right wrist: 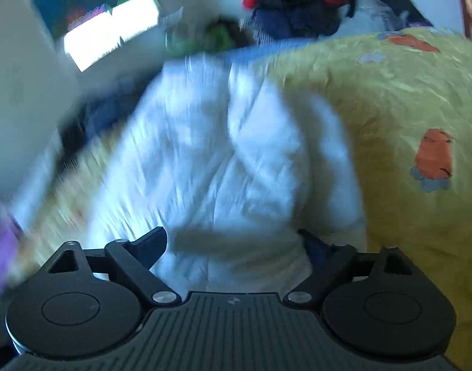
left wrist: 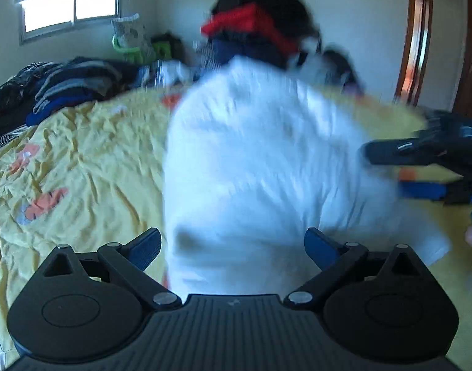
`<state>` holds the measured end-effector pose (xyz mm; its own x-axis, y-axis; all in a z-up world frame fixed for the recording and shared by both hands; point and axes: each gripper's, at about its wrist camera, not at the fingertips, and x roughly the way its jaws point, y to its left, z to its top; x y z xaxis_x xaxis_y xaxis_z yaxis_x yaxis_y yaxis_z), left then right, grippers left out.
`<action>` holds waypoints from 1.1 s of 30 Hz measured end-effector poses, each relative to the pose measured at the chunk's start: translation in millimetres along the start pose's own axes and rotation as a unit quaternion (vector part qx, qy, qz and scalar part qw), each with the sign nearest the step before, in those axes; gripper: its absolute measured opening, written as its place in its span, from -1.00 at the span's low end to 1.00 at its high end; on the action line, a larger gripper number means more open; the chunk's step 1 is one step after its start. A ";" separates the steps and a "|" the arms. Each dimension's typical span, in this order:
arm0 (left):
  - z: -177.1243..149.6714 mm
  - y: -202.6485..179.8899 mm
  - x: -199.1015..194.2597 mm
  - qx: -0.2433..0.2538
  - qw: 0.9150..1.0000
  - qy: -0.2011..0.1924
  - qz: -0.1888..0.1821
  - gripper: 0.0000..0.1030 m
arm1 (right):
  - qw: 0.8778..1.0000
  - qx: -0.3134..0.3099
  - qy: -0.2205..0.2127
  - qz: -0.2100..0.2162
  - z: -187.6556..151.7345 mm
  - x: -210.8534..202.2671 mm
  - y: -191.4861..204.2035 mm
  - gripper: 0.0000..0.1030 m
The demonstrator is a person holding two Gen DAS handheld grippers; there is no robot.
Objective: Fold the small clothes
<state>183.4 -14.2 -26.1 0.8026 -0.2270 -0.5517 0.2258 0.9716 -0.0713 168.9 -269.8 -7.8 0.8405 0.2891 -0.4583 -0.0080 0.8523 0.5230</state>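
Both jaws apart, empty — white garment (left wrist: pixel 267 167) loose at 12 o'clock on yellow bedspread (left wrist: pixel 75 160); fold may spring open, unpinned.

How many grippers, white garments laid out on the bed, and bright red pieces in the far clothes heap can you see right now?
Grippers: 2, the left gripper and the right gripper, both open
White garment spread on the yellow bedspread: 1
Bright red piece in the far heap: 1, as far as the blur lets me tell
Total: 4
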 end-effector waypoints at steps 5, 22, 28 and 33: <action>22.5 71.4 13.9 -0.169 0.984 0.002 -0.051 0.95 | 0.993 0.112 -0.021 0.030 28.6 -19.6 -64.1 0.98; 26.8 78.8 94.1 -0.212 0.960 0.111 -0.143 0.45 | 0.972 0.179 0.120 0.098 10.5 55.3 -85.6 0.64; 27.9 66.8 84.7 -0.134 0.979 0.106 -0.115 0.31 | 0.978 0.120 0.138 0.100 3.0 43.4 -75.1 0.14; 21.0 33.1 56.7 -0.042 0.999 0.022 -0.009 0.71 | 0.983 0.120 0.119 0.072 -1.3 40.7 -74.6 0.48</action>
<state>247.9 3.7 -42.3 0.7738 -0.2424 -0.5852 0.1906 0.9702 -0.1499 203.0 -321.1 -66.4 0.6890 0.5174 -0.5076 0.0340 0.6765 0.7356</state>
